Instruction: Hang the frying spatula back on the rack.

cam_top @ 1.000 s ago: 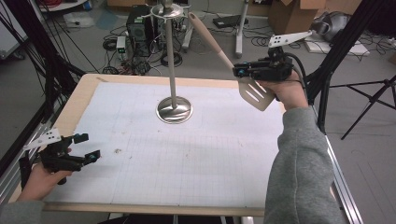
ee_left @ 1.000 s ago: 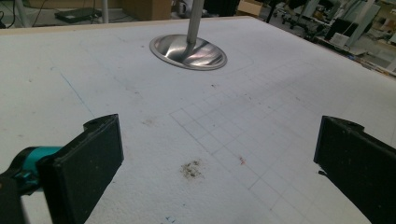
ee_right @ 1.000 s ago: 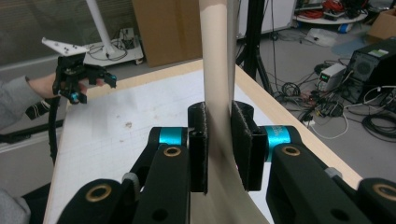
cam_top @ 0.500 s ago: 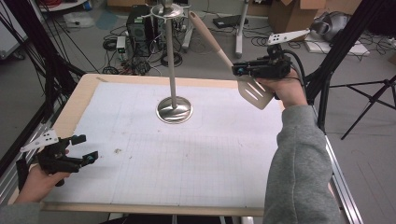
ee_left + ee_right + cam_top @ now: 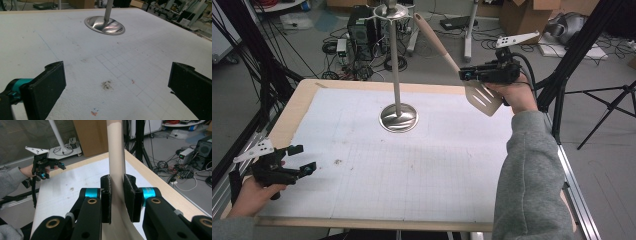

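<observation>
Beige spatula (image 5: pixel 462 70) sits clamped by its handle in your right gripper (image 5: pixel 117 197), raised over the table's (image 5: pixel 362 200) far right corner, seemingly near the metal stand (image 5: pixel 398 116); your left gripper (image 5: pixel 294 161) hovers wide open, empty.

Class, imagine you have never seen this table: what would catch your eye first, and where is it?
First the beige slotted spatula, clamped by its handle in the right gripper above the table's far right corner. Next the tall metal stand, upright on its round base at the far middle of the white table. The left gripper sits open near the front left edge.
</observation>
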`<state>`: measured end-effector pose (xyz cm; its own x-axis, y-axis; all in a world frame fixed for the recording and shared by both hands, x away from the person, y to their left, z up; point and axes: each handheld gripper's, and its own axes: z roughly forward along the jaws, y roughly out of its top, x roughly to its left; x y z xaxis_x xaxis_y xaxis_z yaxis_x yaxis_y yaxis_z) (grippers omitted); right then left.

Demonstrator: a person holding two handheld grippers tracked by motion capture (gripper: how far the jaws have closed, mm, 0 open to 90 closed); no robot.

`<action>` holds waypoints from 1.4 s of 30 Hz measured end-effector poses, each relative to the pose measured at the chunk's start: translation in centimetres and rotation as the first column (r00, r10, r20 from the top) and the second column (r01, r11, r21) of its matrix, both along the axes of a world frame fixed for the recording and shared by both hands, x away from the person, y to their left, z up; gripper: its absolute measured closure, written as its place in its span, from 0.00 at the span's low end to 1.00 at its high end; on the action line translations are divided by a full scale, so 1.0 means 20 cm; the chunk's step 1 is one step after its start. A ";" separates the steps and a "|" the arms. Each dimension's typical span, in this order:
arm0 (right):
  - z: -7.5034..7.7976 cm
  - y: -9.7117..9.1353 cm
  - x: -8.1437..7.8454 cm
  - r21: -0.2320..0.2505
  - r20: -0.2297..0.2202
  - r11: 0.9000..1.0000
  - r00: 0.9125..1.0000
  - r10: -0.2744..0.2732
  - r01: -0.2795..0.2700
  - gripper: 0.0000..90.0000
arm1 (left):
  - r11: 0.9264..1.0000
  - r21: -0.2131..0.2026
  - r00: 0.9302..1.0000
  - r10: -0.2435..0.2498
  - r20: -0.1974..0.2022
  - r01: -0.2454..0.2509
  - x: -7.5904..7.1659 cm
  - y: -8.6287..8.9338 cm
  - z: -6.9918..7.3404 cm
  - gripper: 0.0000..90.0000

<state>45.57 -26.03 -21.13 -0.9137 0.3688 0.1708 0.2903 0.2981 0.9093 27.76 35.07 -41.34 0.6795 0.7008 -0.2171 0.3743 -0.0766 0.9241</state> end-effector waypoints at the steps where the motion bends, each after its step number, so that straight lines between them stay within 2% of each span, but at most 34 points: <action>1: 0.00 0.00 0.01 0.005 0.004 1.000 1.000 0.004 -0.004 0.86 | 1.000 0.001 1.000 -0.001 0.000 0.001 0.00 0.00 0.00 0.02; 4: -0.01 0.00 0.02 0.014 0.007 1.000 1.000 0.009 -0.009 0.86 | 1.000 -0.001 1.000 0.002 -0.001 -0.002 0.00 0.00 0.00 0.02; 6: -0.01 0.00 0.02 0.015 -0.012 1.000 1.000 0.009 -0.009 0.86 | 1.000 0.000 1.000 0.002 -0.001 -0.002 0.00 0.01 0.00 0.02; 14: -0.02 0.01 0.02 0.017 -0.008 1.000 1.000 0.014 -0.014 0.86 | 1.000 0.001 1.000 0.003 0.001 -0.003 0.00 0.01 0.00 0.02; 32: -0.04 0.06 0.04 0.001 -0.038 1.000 0.999 0.031 -0.031 0.86 | 1.000 0.003 1.000 0.003 -0.001 -0.003 0.00 0.01 0.00 0.02; 42: -0.07 0.11 0.05 -0.022 -0.034 0.999 0.999 0.035 -0.036 0.86 | 1.000 0.004 1.000 0.005 -0.001 -0.005 -0.01 0.01 0.00 0.02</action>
<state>46.59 -23.80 -22.52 -0.9202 0.3403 0.1937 0.3095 0.3289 0.8922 27.65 35.19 -41.35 0.6762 0.7047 -0.2149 0.3751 -0.0783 0.9237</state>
